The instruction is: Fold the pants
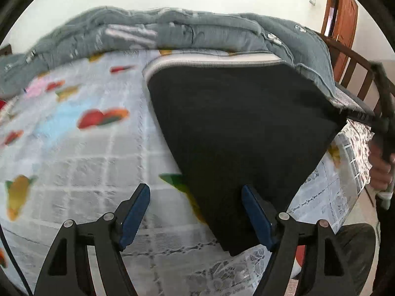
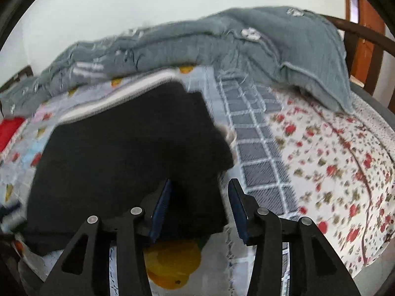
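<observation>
1. Black pants folded flat on bed, centre-right of left view.
2. Left claw spread wide, empty, lower centre.
3. Right claw parted, pants corner between blue pads, ungripped.

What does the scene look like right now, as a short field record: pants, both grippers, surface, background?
pants: black pants, lying flat on the bed, pale waistband at the far edge
left gripper: open, at the pants' near corner, gripping nothing
right gripper: open, the pants' near edge between its fingers
surface: fruit-print sheet, with a floral sheet alongside
background: grey quilt bunched along the far side
</observation>
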Demonstrator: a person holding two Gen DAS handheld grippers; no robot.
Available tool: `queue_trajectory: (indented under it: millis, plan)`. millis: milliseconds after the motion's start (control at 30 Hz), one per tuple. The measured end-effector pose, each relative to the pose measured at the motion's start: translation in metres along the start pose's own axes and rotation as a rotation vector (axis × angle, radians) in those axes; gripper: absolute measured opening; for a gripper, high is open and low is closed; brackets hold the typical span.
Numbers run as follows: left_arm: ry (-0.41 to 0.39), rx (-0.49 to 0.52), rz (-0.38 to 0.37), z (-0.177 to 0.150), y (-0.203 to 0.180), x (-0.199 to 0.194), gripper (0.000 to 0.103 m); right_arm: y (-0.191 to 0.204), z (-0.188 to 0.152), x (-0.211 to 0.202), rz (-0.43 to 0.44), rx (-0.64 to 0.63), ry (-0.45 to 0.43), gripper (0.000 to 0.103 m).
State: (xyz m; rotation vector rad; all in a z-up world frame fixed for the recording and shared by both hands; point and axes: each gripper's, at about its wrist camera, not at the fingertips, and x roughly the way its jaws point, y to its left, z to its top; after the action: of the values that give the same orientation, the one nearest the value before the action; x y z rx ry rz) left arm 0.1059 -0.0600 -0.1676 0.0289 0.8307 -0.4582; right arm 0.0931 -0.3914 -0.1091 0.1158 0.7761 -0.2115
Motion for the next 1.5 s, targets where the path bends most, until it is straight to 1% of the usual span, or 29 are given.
queue_trajectory:
  millis: [33,100,133,167,233,267,333,367,400,433,467,500,533,567,600,733,833,900,1000,1067,1133,1167,1233,1267,1300,1367,1433,1467,1500]
  plan:
    - [-0.01,-0.003,-0.016,0.002,0.002,-0.001,0.076,-0.005,0.004,-0.001,0.001,0.029,-0.004,0.051]
    - [-0.011,-0.019,-0.065,0.011,0.009,-0.003,0.076,-0.013,0.011,0.002,0.037,0.076,0.001,0.053]
    - [-0.016,-0.05,-0.101,0.018,0.016,-0.001,0.076,-0.016,0.014,0.006,0.059,0.095,0.006,0.054]
    - [-0.015,-0.079,-0.12,0.024,0.023,0.002,0.076,-0.018,0.017,0.012,0.071,0.108,0.016,0.058]
    - [0.012,-0.148,-0.146,0.041,0.038,0.016,0.073,-0.02,0.022,0.027,0.08,0.118,0.038,0.062]
    - [0.024,-0.177,-0.16,0.048,0.045,0.024,0.072,-0.021,0.023,0.036,0.093,0.125,0.055,0.066]
    - [0.058,-0.228,-0.173,0.06,0.058,0.046,0.071,-0.021,0.022,0.05,0.151,0.146,0.084,0.072]
    - [0.071,-0.244,-0.19,0.065,0.063,0.056,0.07,-0.019,0.022,0.057,0.152,0.155,0.097,0.075]
    - [0.075,-0.253,-0.204,0.07,0.065,0.063,0.065,-0.018,0.021,0.06,0.144,0.156,0.096,0.075]
    - [0.076,-0.261,-0.209,0.075,0.067,0.071,0.057,-0.014,0.02,0.062,0.135,0.151,0.089,0.075]
    - [0.083,-0.269,-0.212,0.08,0.069,0.078,0.051,-0.009,0.02,0.063,0.12,0.135,0.081,0.073]
    - [0.091,-0.281,-0.22,0.084,0.07,0.083,0.042,-0.005,0.02,0.062,0.111,0.119,0.074,0.069]
    - [0.109,-0.304,-0.235,0.086,0.074,0.09,0.031,-0.003,0.021,0.06,0.111,0.113,0.067,0.067]
    - [0.113,-0.315,-0.25,0.088,0.076,0.092,0.025,-0.002,0.021,0.059,0.113,0.114,0.062,0.066]
    - [0.108,-0.322,-0.261,0.09,0.08,0.091,0.016,-0.002,0.022,0.059,0.114,0.122,0.069,0.064]
    - [0.041,-0.333,-0.279,0.098,0.11,0.07,0.011,0.009,0.023,0.048,0.138,0.142,0.078,0.057]
    - [0.028,-0.357,-0.247,0.099,0.149,0.054,0.011,0.034,0.019,0.036,0.214,0.132,0.082,0.051]
    - [0.016,-0.362,-0.21,0.096,0.177,0.044,0.011,0.06,0.015,0.033,0.297,0.12,0.099,0.05]
    - [0.014,-0.355,-0.1,0.089,0.22,0.032,0.011,0.112,0.004,0.037,0.416,0.099,0.129,0.05]
    - [0.025,-0.361,-0.034,0.082,0.242,0.029,0.013,0.144,-0.001,0.038,0.447,0.06,0.132,0.05]
    - [0.069,-0.364,0.001,0.076,0.258,0.029,0.027,0.168,-0.001,0.035,0.446,0.009,0.121,0.05]
    - [0.079,-0.361,0.02,0.073,0.263,0.025,0.029,0.171,0.002,0.032,0.433,0.005,0.108,0.049]
    - [0.047,-0.347,0.034,0.067,0.266,0.015,0.051,0.168,0.013,0.017,0.395,0.02,0.035,0.049]
    - [0.027,-0.342,0.037,0.064,0.268,0.01,0.056,0.164,0.019,0.011,0.374,0.028,0.0,0.05]
    - [0.015,-0.339,0.037,0.062,0.27,0.006,0.059,0.163,0.029,0.006,0.357,0.035,-0.036,0.05]
    - [0.01,-0.337,0.031,0.061,0.271,0.004,0.059,0.165,0.047,0.01,0.362,0.03,-0.046,0.05]
    - [0.005,-0.344,0.019,0.063,0.271,0.002,0.059,0.178,0.065,0.031,0.358,0.019,-0.009,0.05]
    - [0.006,-0.342,0.017,0.062,0.272,0.0,0.059,0.188,0.072,0.049,0.35,0.005,0.035,0.05]
    - [0.007,-0.338,0.017,0.063,0.272,-0.001,0.059,0.199,0.075,0.068,0.341,-0.015,0.096,0.044]
